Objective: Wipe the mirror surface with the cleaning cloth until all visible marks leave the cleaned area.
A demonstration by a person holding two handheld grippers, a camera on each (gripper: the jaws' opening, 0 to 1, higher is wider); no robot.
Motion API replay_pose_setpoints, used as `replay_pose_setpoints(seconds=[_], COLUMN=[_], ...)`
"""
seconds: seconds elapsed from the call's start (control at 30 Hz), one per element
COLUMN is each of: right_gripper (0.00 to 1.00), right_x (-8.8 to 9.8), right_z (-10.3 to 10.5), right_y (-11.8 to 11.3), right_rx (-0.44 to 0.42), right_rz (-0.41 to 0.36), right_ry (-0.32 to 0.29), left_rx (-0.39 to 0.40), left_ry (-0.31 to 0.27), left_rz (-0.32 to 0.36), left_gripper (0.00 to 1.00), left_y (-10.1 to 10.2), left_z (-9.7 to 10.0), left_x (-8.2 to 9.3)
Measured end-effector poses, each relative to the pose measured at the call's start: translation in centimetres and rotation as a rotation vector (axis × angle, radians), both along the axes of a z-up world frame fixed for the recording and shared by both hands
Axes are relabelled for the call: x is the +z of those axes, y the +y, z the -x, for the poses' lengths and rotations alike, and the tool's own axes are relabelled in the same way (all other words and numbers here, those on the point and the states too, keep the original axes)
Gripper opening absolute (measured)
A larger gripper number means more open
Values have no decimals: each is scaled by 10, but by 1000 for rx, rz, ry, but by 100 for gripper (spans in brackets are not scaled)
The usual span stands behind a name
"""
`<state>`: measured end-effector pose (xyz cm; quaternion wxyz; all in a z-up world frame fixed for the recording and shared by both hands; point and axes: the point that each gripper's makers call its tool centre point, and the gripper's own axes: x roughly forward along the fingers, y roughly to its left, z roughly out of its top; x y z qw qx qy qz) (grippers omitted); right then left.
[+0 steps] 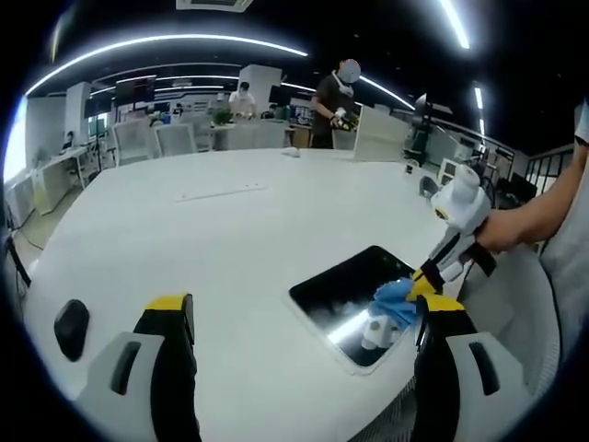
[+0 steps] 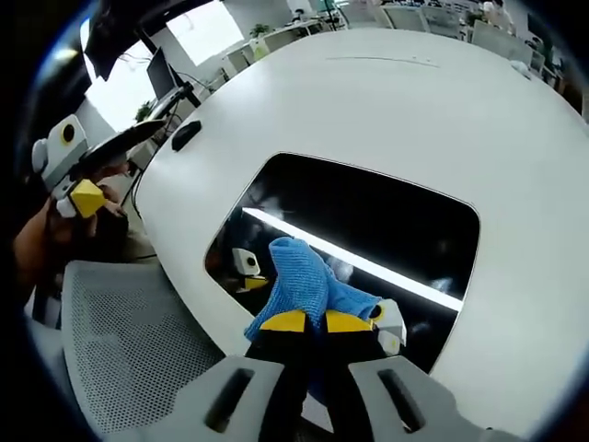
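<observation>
The right claw (image 2: 306,322) is shut tight on the blue cloth (image 2: 299,276), pressing it on the mirror (image 2: 386,212) near the surface's edge. Rub slowly over every mark. The left claw (image 1: 304,318) hangs wide open, empty.

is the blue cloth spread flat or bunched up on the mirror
Bunched up: the blue cloth rises in a crumpled heap on the mirror, pinched by the right tool.

Looks like an open-plan office: big white meeting table (image 1: 230,230), mesh office chairs (image 1: 175,138), desks with monitors (image 1: 136,90), strip ceiling lights (image 1: 166,41).
</observation>
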<state>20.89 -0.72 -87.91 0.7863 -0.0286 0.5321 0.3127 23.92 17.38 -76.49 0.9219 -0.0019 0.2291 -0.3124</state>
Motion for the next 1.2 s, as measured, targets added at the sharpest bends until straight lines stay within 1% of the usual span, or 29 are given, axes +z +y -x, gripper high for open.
replay_pose_setpoints(seconds=[0.17, 0.27, 0.37, 0.63, 0.8, 1.0, 1.07, 1.2], right_gripper=[0, 0, 0, 0, 0, 0, 0, 0], right_x=[0, 0, 0, -1, 0, -1, -2, -2], right_z=[-9, -19, -27, -45, -52, -63, -68, -76], right_y=[1, 2, 3, 5, 6, 6, 5, 6], right_rx=[5, -4, -10, -8, -4, 2, 8, 9], right_rz=[8, 15, 18, 38, 49, 64, 73, 76], right_ry=[-11, -31, -36, -42, -47, -65, -86, -94], left_rx=[7, 5, 4, 9, 22, 36, 39, 47], left_ry=[5, 9, 14, 7, 2, 2, 4, 3], left_rz=[3, 5, 3, 9, 15, 22, 22, 30], left_gripper=[99, 99, 99, 99, 99, 99, 99, 99], left_y=[2, 1, 0, -1, 3, 4, 6, 9], left_z=[2, 4, 5, 4, 5, 10, 11, 12], left_x=[-3, -5, -7, -5, -4, -3, -3, -3])
